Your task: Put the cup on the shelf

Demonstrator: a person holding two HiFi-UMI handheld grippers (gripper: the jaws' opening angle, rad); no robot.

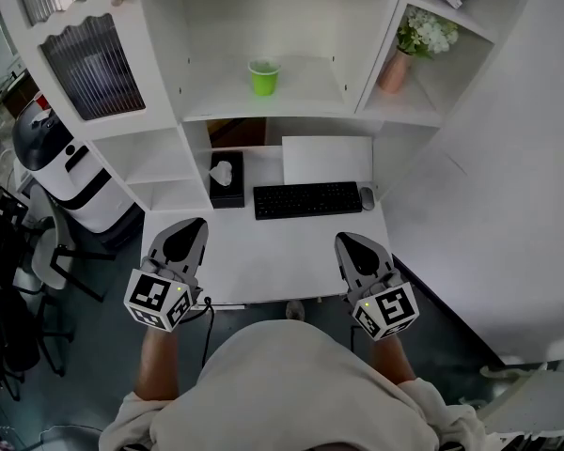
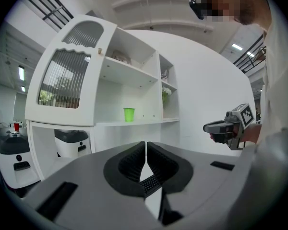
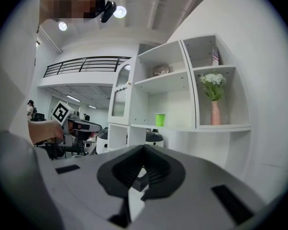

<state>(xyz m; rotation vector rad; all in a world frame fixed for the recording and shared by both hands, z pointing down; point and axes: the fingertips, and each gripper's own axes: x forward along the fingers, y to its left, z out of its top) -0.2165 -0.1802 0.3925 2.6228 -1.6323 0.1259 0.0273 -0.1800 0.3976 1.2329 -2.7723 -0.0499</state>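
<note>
One green cup [image 1: 263, 76] is recorded, upright on the middle shelf [image 1: 310, 99] of the white unit and alone in its compartment. In the compartment to its right, one pink vase [image 1: 395, 69] with white flowers is seen.

Below the shelf, the white counter [image 1: 263, 256] carries four items:
- One black tissue box [image 1: 227, 180] is at the left.
- One black keyboard [image 1: 307, 199] lies beside it.
- One mouse [image 1: 367, 197] sits just beside the keyboard's right end.
- One white board [image 1: 327, 160] lies behind the keyboard.

Two tongs are counted, held at the counter's near edge and well apart from the cup. The left tongs [image 1: 188, 231] and the right tongs [image 1: 348, 244] point toward the shelf. On both, the jaws are brought together tip to tip, and nothing is gripped between them.
</note>
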